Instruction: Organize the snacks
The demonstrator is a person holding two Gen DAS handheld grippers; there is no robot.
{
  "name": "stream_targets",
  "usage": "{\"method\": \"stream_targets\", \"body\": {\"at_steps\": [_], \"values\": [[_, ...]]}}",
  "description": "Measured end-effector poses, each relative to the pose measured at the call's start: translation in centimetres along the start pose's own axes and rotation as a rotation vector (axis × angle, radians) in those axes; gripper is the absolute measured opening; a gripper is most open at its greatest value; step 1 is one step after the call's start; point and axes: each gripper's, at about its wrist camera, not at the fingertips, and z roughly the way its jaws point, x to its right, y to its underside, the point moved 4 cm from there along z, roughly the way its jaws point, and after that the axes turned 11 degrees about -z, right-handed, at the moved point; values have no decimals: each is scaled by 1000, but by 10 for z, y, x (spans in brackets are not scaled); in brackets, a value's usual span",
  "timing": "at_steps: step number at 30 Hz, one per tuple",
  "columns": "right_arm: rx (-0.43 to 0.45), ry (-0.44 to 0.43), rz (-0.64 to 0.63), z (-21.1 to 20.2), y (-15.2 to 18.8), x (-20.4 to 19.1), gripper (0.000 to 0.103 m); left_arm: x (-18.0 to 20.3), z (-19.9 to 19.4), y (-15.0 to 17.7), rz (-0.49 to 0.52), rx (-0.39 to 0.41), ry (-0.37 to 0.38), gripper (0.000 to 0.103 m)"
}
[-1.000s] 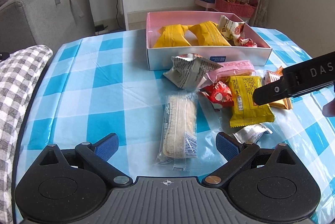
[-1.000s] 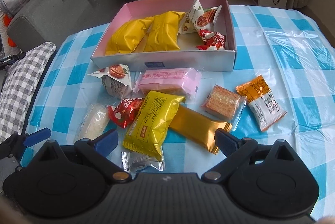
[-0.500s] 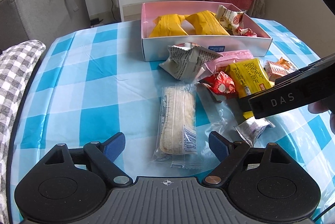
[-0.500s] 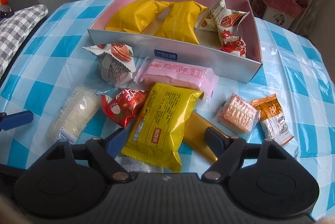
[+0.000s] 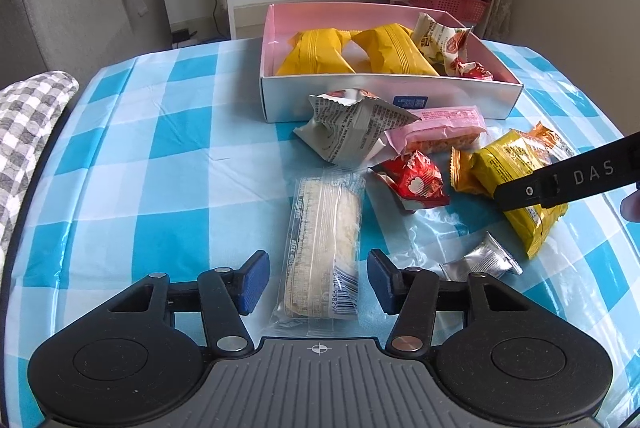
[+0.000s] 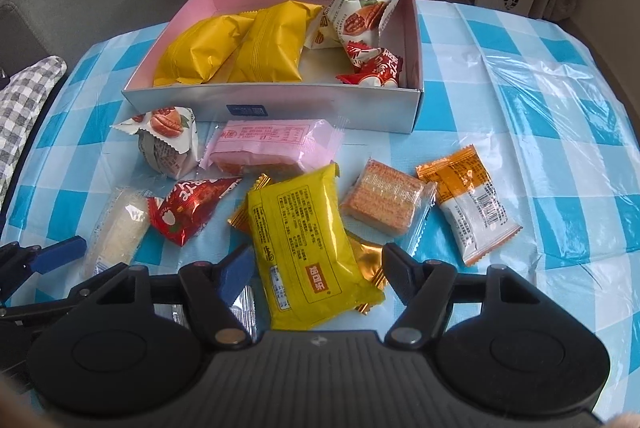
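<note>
on the checked worktop [image 5: 160, 155] before the box [image 6: 280, 107], both tools have just been closing yet stand apart, right tool [image 6: 316, 268] around the yellow pack [image 6: 304, 248], left tool [image 5: 316, 278] around the rice bar [image 5: 324, 240]; centre each, then squeeze gently.

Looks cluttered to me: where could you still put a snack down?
Bare tablecloth left of the box and clear-wrapped cake; more right of the orange packet. The box's near middle floor is free. In front of the box it is crowded.
</note>
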Motion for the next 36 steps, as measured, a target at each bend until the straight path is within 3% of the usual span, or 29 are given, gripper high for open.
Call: {"method": "stream_targets", "body": {"at_steps": [5, 8, 14, 17, 36], "values": [[-18, 18, -64, 5, -2, -16, 60, 3, 6, -1, 5, -11, -8, 39], [-11, 68, -119, 6, -2, -21, 49, 4, 7, -3, -8, -22, -14, 28], [4, 53, -113, -3, -4, -22, 43, 8, 1, -7, -19, -21, -3, 19], [13, 23, -87, -10, -4, -20, 35, 6, -3, -9, -38, -24, 6, 18], [79, -104, 88, -33, -13, 6, 34, -7, -30, -33, -163, 7, 59, 18]]}}
